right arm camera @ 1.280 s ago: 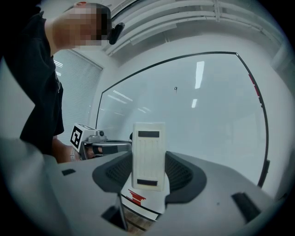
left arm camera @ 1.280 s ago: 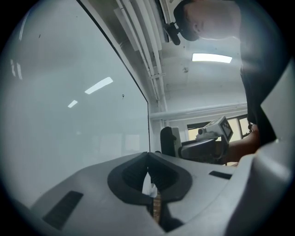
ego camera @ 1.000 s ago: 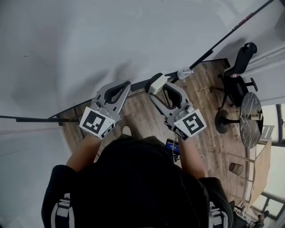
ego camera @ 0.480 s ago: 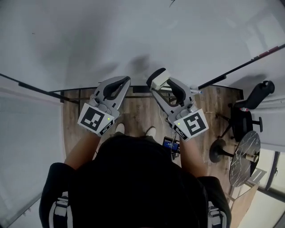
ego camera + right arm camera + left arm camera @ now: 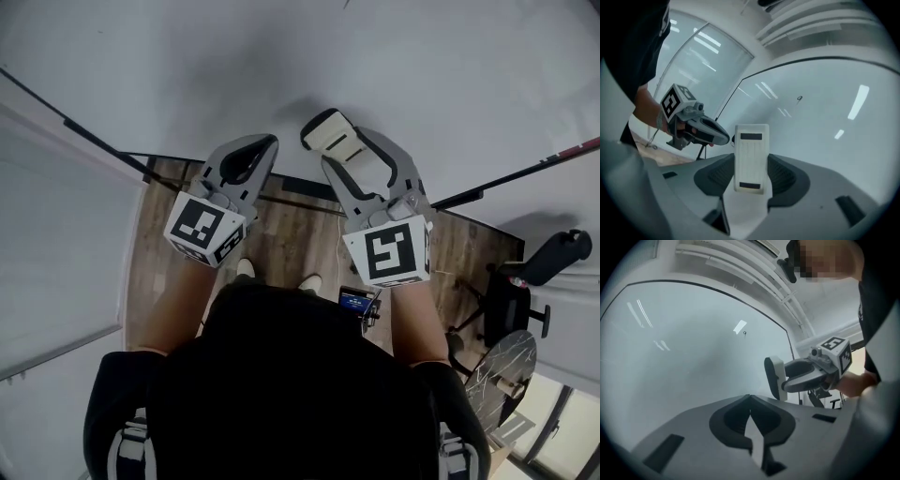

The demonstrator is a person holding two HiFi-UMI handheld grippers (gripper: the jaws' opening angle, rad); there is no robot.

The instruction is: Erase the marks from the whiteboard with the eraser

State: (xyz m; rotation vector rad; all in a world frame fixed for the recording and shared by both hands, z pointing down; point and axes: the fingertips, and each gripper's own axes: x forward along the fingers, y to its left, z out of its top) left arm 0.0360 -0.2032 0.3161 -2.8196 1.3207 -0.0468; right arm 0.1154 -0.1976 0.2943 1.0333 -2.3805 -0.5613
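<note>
The whiteboard (image 5: 281, 66) fills the top of the head view. A small dark mark (image 5: 744, 333) sits on it up and ahead; it also shows in the right gripper view as a mark (image 5: 799, 98). My right gripper (image 5: 342, 155) is shut on a white eraser (image 5: 328, 133), held upright close to the board; whether it touches, I cannot tell. The eraser (image 5: 751, 157) stands between the jaws, well below the mark. My left gripper (image 5: 262, 142) hangs beside it on the left, shut with nothing in it, jaw tips meeting (image 5: 750, 397).
Black frame edges of the board (image 5: 84, 136) run diagonally at left and right. Below lies a wooden floor (image 5: 281, 234), with an office chair (image 5: 553, 258) and a round table (image 5: 502, 366) at the lower right. A person's dark-clothed torso (image 5: 281, 394) fills the bottom.
My right gripper has risen with the eraser, higher than the left. The head view has swung, so the chair and table sit lower at the right edge.
</note>
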